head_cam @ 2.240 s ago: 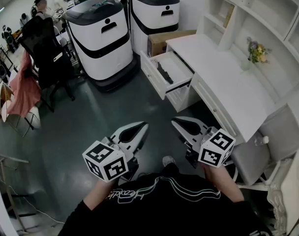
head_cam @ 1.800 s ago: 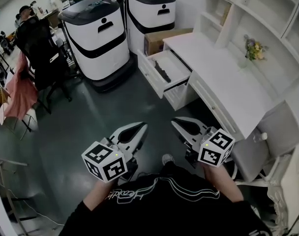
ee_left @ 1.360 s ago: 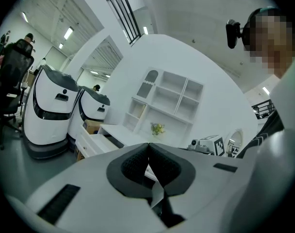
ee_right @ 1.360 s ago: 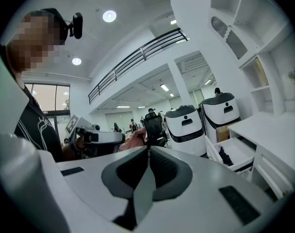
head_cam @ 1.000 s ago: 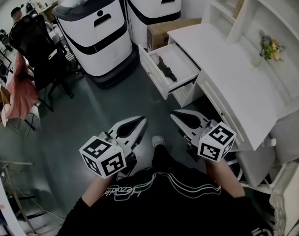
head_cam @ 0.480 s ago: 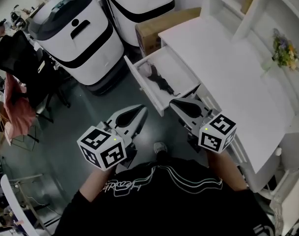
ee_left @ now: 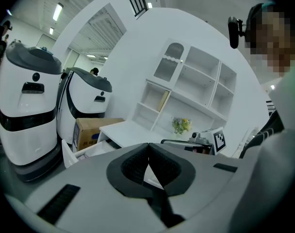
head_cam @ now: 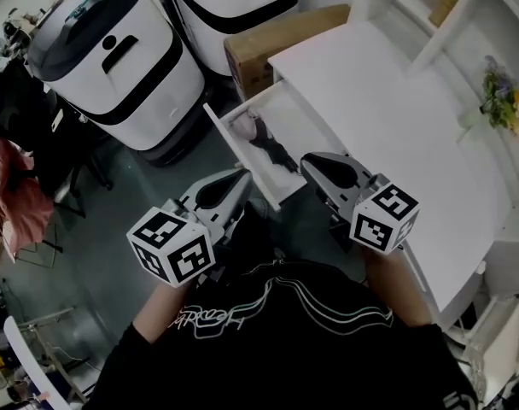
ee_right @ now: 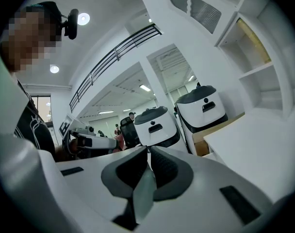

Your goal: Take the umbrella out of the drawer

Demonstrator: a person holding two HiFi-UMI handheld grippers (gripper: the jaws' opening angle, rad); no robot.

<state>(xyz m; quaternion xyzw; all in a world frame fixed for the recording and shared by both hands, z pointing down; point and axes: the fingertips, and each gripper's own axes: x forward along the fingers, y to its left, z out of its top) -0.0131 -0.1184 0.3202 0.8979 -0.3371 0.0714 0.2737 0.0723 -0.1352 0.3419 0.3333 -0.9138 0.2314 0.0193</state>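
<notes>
The umbrella (head_cam: 272, 150) is a dark, folded, long thing, and it lies inside the open drawer (head_cam: 241, 156), on its white bottom. A small pale bundle (head_cam: 242, 126) lies at its far end, and we cannot tell what this bundle is. Seen from our head, the umbrella is just in front of the tips of both grippers and between them, a little nearer to the right gripper (head_cam: 312, 159) than to the left gripper (head_cam: 244, 176). Neither gripper touches it. The two grippers point forward at the drawer, side by side. In the left gripper view the two dark pads meet at their tips and nothing is between them. In the right gripper view the jaws are also pressed together and empty. The drawer stands pulled out of a white desk (head_cam: 370, 101), which spreads ahead of the right gripper and to its right. Beyond the drawer a cardboard box (head_cam: 285, 37) stands against the end of the desk. Ahead of the left gripper and to its left we see a white machine (head_cam: 114, 67) with a dark top. Far to the right of the right gripper some flowers (head_cam: 503, 92) stand on the desk.
</notes>
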